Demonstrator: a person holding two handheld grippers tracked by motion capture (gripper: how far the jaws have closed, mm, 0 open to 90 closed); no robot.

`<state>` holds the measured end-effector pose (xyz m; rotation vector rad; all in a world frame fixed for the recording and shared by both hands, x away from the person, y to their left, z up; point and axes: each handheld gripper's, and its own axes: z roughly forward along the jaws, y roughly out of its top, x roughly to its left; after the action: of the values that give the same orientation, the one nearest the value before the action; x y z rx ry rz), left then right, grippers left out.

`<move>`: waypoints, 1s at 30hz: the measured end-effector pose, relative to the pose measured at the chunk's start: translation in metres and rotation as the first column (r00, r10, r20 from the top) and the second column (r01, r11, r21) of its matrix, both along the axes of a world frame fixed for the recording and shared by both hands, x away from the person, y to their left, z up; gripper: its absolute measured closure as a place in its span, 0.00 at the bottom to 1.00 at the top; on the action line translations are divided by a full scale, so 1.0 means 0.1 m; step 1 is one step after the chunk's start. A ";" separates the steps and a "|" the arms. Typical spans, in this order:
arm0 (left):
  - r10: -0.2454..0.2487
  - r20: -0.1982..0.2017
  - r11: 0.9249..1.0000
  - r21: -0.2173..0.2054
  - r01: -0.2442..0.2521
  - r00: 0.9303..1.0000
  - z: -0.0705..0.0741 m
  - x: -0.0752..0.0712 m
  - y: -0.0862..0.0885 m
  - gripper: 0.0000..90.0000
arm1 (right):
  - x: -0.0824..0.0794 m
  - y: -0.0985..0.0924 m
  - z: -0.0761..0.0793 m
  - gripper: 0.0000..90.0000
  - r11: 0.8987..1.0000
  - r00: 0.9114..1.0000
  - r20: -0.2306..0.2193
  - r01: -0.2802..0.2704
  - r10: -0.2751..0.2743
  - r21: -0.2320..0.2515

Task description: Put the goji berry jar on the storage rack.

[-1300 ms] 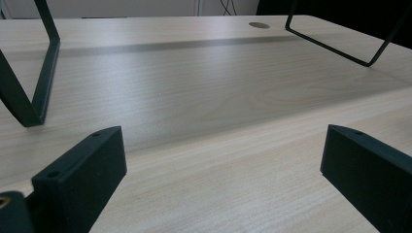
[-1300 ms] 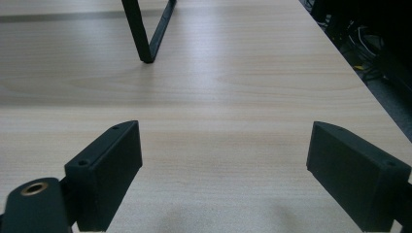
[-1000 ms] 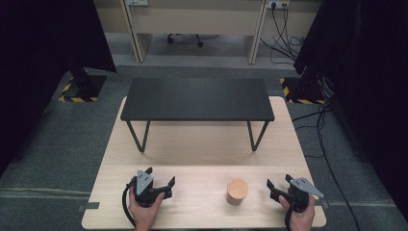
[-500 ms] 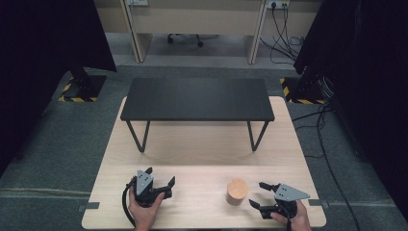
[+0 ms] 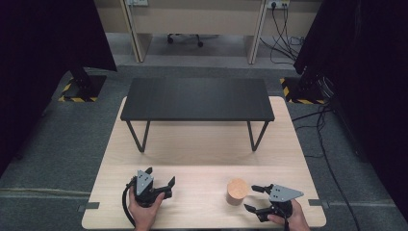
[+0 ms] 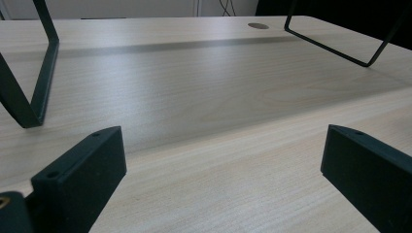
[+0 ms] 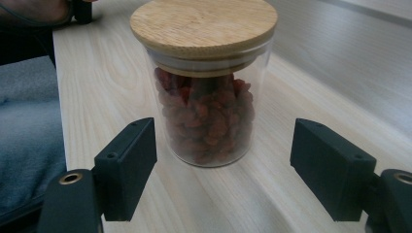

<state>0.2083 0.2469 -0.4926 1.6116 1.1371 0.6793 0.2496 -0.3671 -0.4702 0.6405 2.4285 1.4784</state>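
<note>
The jar (image 7: 206, 82) stands on the table (image 5: 192, 159) just ahead of the right gripper (image 5: 255, 198), whose jaws are spread. Closing off-centre could tip it or knock its lid (image 7: 204, 24) loose.

Right gripper (image 5: 254, 198) jaws spread beside the wooden-lidded jar (image 5: 237, 191) — left gripper (image 5: 160, 176) well apart.

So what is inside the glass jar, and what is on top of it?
The glass jar holds dried red fruit pieces, filling most of it. A round wooden lid sits on top and covers the mouth, so the top of the fruit pile cannot be seen.
</note>
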 end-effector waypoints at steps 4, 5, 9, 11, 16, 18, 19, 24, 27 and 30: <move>0.000 0.000 1.000 0.001 0.000 1.000 0.00 0.00 0.00 0.02 | 0.05 0.02 0.00 0.28 1.000 1.000 -0.005 -0.021 0.021 0.003; 0.000 0.001 1.000 0.001 0.000 1.000 0.00 0.00 0.00 0.02 | 0.06 0.02 0.00 0.28 1.000 1.000 -0.006 -0.027 0.027 0.004; 0.000 0.001 1.000 0.002 0.000 1.000 0.00 0.00 0.00 0.02 | 0.10 0.06 0.00 0.28 0.999 0.999 -0.009 -0.034 0.034 0.002; 0.000 0.001 1.000 0.002 0.000 1.000 0.00 0.00 0.00 0.02 | 0.11 0.08 0.01 0.28 0.999 0.999 -0.009 -0.037 0.037 -0.003; 0.000 0.001 1.000 0.003 0.000 1.000 0.00 0.00 0.00 0.02 | 0.17 0.14 0.01 0.28 0.999 0.999 -0.010 -0.053 0.053 -0.008; 0.000 0.002 1.000 0.001 0.000 1.000 0.00 0.00 0.00 0.02 | 0.20 0.16 0.01 0.28 0.998 0.998 -0.009 -0.059 0.059 -0.008; 0.000 0.002 1.000 0.000 0.000 1.000 0.00 0.00 0.00 0.02 | 0.21 0.18 0.01 0.28 0.998 0.998 -0.011 -0.062 0.062 -0.009; 0.000 0.001 1.000 0.001 0.000 1.000 0.00 0.00 0.00 0.02 | 0.27 0.26 0.02 0.27 0.997 0.997 -0.011 -0.073 0.073 -0.012; 0.000 0.002 1.000 0.002 0.000 1.000 0.00 0.00 0.00 0.02 | 0.30 0.29 0.01 0.27 0.997 0.997 -0.012 -0.077 0.077 -0.007; -0.001 0.002 1.000 0.002 0.001 1.000 0.00 0.00 0.00 0.02 | 0.32 0.32 0.01 0.27 0.997 0.997 -0.011 -0.079 0.078 -0.011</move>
<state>0.2082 0.2467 -0.4927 1.6129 1.1348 0.6818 0.2814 -0.3347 -0.4687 0.5583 2.4951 1.4934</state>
